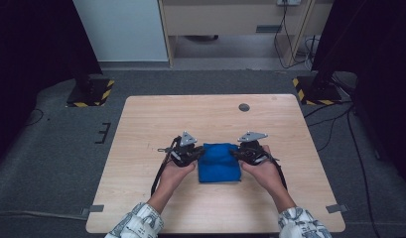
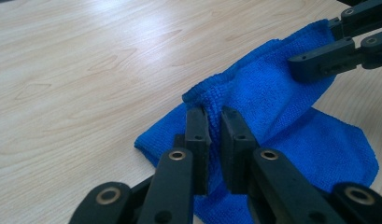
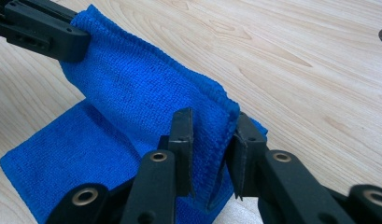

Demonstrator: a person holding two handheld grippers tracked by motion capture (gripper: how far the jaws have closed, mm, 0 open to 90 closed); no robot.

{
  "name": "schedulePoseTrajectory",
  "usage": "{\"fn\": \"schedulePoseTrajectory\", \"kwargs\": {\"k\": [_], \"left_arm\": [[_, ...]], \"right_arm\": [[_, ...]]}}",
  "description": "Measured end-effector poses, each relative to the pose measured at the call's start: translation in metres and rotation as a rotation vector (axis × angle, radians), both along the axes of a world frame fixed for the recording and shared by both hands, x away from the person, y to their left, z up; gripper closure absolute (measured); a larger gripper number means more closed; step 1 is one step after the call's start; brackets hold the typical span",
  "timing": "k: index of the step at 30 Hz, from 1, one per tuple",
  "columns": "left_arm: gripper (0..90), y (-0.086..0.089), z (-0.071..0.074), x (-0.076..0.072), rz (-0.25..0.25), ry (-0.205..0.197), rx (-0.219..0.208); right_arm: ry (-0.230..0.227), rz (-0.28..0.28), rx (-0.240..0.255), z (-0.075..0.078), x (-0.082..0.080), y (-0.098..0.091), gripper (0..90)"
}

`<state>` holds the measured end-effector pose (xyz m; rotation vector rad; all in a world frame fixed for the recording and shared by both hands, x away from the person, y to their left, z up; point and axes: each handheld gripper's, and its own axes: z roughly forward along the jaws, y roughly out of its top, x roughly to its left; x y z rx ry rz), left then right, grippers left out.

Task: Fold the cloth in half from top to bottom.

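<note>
A blue cloth (image 1: 219, 163) lies on the wooden table (image 1: 141, 129), with its far edge raised as a fold between my two grippers. The left gripper (image 1: 199, 153) is at the fold's left end. In the left gripper view its jaws (image 2: 215, 112) stand nearly together, pinching the cloth (image 2: 272, 93) edge. At the fold's right end is the right gripper (image 1: 235, 153). Its own view shows the jaws (image 3: 212, 116) apart, the cloth (image 3: 132, 88) fold hanging between them against the left pad, with a gap to the right pad.
A round grey grommet (image 1: 244, 107) sits in the table near the far edge. Dark stands with yellow-black striped bases (image 1: 91, 91) flank the table's far corners. A person's hands and patterned sleeves (image 1: 141, 223) come in from the near edge.
</note>
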<state>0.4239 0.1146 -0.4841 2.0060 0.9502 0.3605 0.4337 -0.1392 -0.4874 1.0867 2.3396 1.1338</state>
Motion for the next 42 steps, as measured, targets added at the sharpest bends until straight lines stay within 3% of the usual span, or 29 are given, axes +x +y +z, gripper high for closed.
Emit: {"fn": "schedulePoseTrajectory", "kwargs": {"k": [13, 24, 42], "left_arm": [[76.2, 0.002, -0.013, -0.004, -0.001, 0.029, -0.008], [66.8, 0.005, -0.021, -0.009, 0.002, 0.03, -0.012], [68.6, 0.004, -0.023, -0.028, -0.073, 0.029, -0.029]], "right_arm": [[0.02, -0.007, -0.009, -0.008, -0.005, 0.0, 62.9], [0.018, -0.025, -0.031, -0.013, -0.012, 0.002, 43.9], [0.014, 0.02, -0.025, -0.015, -0.035, -0.004, 44.5]]}}
